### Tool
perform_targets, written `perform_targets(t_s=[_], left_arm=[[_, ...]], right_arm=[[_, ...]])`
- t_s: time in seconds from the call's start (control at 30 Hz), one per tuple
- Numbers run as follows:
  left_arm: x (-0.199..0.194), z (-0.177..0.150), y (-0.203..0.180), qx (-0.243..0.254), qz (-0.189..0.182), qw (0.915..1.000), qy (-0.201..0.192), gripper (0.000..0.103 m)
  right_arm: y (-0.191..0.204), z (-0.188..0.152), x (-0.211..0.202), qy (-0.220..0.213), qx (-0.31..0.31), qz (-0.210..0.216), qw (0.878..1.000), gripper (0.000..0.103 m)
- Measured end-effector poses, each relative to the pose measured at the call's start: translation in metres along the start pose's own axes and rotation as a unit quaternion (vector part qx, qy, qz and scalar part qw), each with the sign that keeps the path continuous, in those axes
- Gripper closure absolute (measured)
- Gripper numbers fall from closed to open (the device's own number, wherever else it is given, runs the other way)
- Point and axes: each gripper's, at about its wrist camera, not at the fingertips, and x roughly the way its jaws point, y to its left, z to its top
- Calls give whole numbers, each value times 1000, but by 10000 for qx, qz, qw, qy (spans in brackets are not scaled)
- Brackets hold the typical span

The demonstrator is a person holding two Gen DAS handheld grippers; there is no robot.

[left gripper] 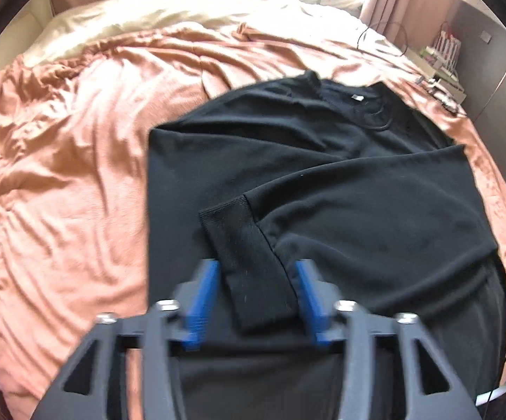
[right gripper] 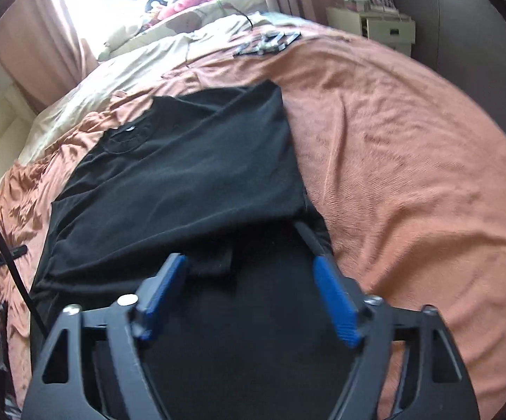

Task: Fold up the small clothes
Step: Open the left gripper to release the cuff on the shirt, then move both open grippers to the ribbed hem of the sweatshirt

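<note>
Bedspread [left gripper: 78, 147], orange and wrinkled, fills the left of the left wrist view; a black sweatshirt [left gripper: 323, 182] lies flat on it, one sleeve folded across the body. The ribbed cuff [left gripper: 249, 262] sits between the blue pads of the left gripper [left gripper: 257, 280], whose jaws stand apart and press on nothing. The shirt's lower hem is hidden behind the gripper frame. In the right wrist view the right gripper [right gripper: 249, 273] also stands spread wide over dark cloth, nothing clamped. Motion blur smears both. A nightstand [right gripper: 382, 28] stands at the far right.
</note>
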Motion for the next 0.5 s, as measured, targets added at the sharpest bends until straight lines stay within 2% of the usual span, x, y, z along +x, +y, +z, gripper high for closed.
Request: perform_targets(t_s=[0.03, 0.07, 0.1, 0.13, 0.17, 0.33, 0.5], left_arm=[[-12, -4, 1, -17, -26, 10000, -94, 26], [-21, -8, 1, -29, -60, 9998, -163, 15], [-31, -13, 1, -48, -98, 9997, -238, 7], [-41, -18, 1, -76, -109, 9994, -305, 5], [-48, -21, 1, -99, -108, 9993, -354, 2], [-85, -46, -1, -110, -279, 9979, -565, 2], [-124, -75, -1, -69, -170, 9952, -957, 2]], right_arm=[[1, -3, -8, -3, -40, 9, 10000, 21], [3, -7, -17, 17, -76, 18, 10000, 19], [4, -11, -23, 34, -104, 21, 9999, 11], [5, -15, -31, 43, -150, 9, 9999, 3], [6, -19, -40, 16, -213, -14, 9998, 0], [10, -37, -82, -122, -400, -298, 9987, 0], [17, -55, -115, -168, -533, -325, 9979, 0]])
